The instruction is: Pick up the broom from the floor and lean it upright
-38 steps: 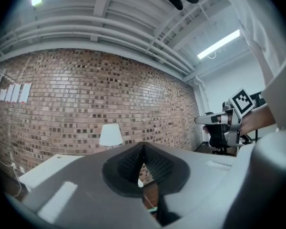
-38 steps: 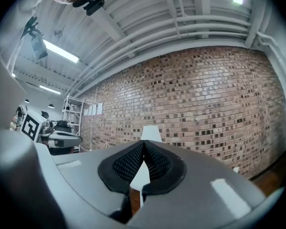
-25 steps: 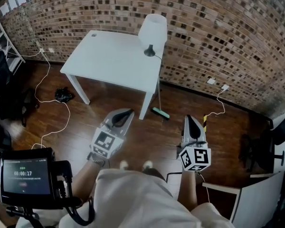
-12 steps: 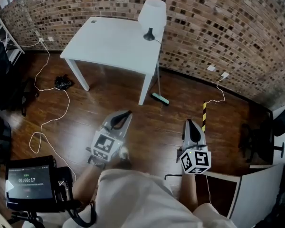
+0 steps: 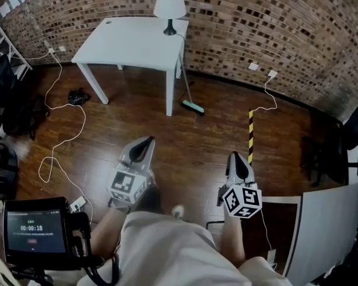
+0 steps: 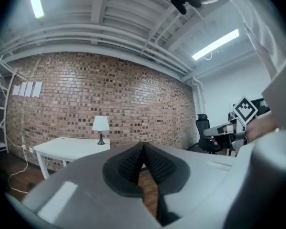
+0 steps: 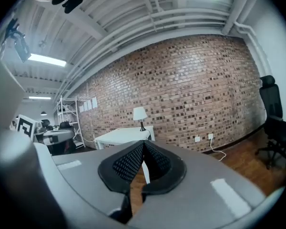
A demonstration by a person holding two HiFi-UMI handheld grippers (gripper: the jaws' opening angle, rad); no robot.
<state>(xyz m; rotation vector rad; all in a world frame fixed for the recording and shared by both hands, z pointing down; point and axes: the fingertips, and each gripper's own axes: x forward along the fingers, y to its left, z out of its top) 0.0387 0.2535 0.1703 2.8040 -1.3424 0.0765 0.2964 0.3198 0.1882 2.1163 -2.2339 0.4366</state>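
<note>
The long thin-handled broom with the green brush head is not lying down. Its head stands on the dark wooden floor, just beside the leg under the front right corner of the white rectangular tabletop. Its handle rises steeply toward that corner and seems to lean on it. So the leaning looks to me already done, and the step in hand is to leave the broom alone and check that it is stable.

The left hand-held gripper is clenched with nothing between its jaws, and the right hand-held gripper is clenched and empty too. Both are well apart from the broom, over the open floor.

To do this well, I would keep both of them closed and away from the handle. A light touch near its top could make it slide along the tabletop edge and fall. The feet also need care: a thin white cable loops on the floor at the left, and a yellow-and-black striped strip lies at the right. If the handle looks too close to vertical, it is better to grasp it at the middle and draw the head a little further out from the leg.
</note>
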